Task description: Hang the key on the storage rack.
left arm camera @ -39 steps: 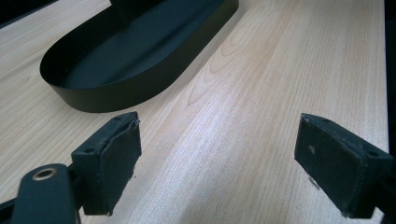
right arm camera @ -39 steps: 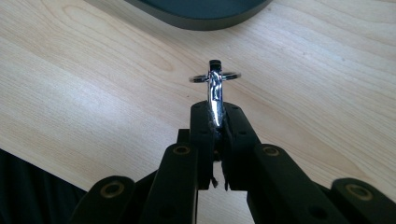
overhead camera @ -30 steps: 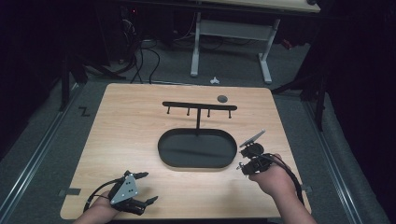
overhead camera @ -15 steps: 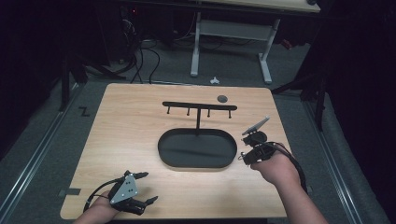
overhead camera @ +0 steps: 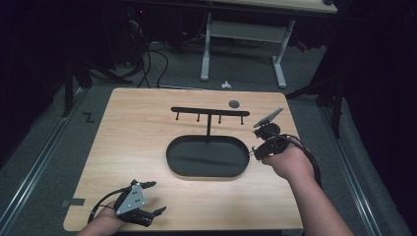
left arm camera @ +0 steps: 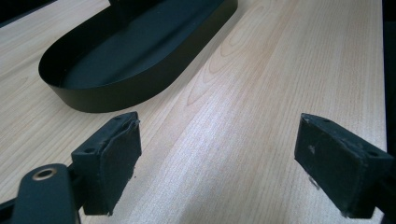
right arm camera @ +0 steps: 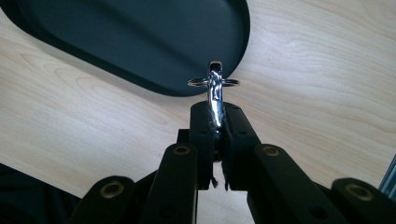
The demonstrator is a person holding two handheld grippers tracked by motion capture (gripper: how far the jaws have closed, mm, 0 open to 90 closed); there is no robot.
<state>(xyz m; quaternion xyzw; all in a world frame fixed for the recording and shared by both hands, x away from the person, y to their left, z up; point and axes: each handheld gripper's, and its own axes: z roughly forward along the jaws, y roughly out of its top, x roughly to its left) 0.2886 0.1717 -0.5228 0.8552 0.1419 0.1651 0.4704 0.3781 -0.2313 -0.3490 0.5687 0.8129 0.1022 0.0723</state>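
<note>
Currently: one metal clip with ring (right arm camera: pixel 214 88), clamped between the closed jaws of the right gripper (overhead camera: pixel 265 140), held over the table (overhead camera: pixel 137 128) by the right end of the oval tray (overhead camera: pixel 206 169). Hook rack (overhead camera: pixel 210 112) bare; hanging apparently not yet done. Left gripper (overhead camera: pixel 142 209), jaws apart and empty, rests at the near-left corner.

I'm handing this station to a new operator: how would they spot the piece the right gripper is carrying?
Find the wooden table and the black oval tray at its middle. By the tray's right end is the right gripper, jaws shut on a small metal clip. It is the one shiny silver piece, with a thin ring through its tip.
</note>
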